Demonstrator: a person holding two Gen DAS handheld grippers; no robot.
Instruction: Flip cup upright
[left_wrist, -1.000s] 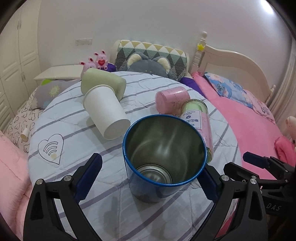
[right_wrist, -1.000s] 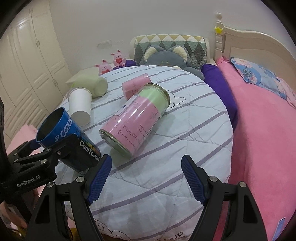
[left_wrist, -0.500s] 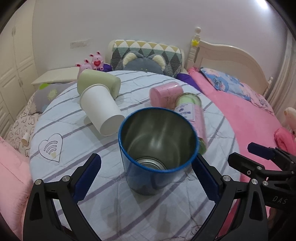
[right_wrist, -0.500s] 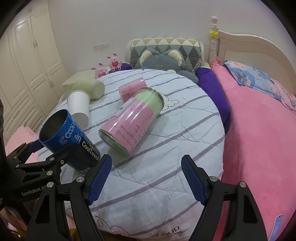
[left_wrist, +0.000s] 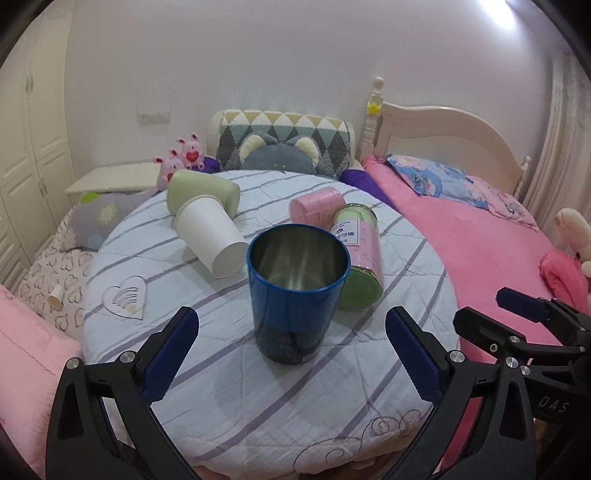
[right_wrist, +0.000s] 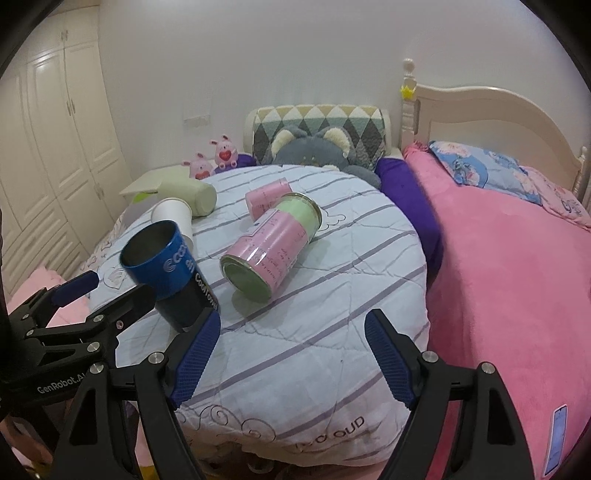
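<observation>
1. One blue cup (left_wrist: 297, 291) stands upright, mouth up, on the round striped table cover (left_wrist: 258, 398), near its front edge; in the right wrist view it shows at far left (right_wrist: 166, 266).
2. We judge the flip done for this cup. Releasing is complete, and only the withdrawal of our left gripper (left_wrist: 291, 354) remains.
3. Our left gripper is spread wide, its fingers (left_wrist: 168, 354) on either side of the cup and clear of its wall. Our right gripper (right_wrist: 291, 354) is likewise spread and holds nothing.
4. Compared with one second ago, the cup was tilted toward the camera between the left fingers; it now rests level, and the left gripper has backed off from it.
5. Lying on their sides behind the cup: a white paper cup (left_wrist: 212, 238), a green cup (left_wrist: 203, 192), a small pink cup (left_wrist: 316, 203) and a pink-and-green canister (left_wrist: 358, 254). If these also count, they are not yet righted.
</observation>
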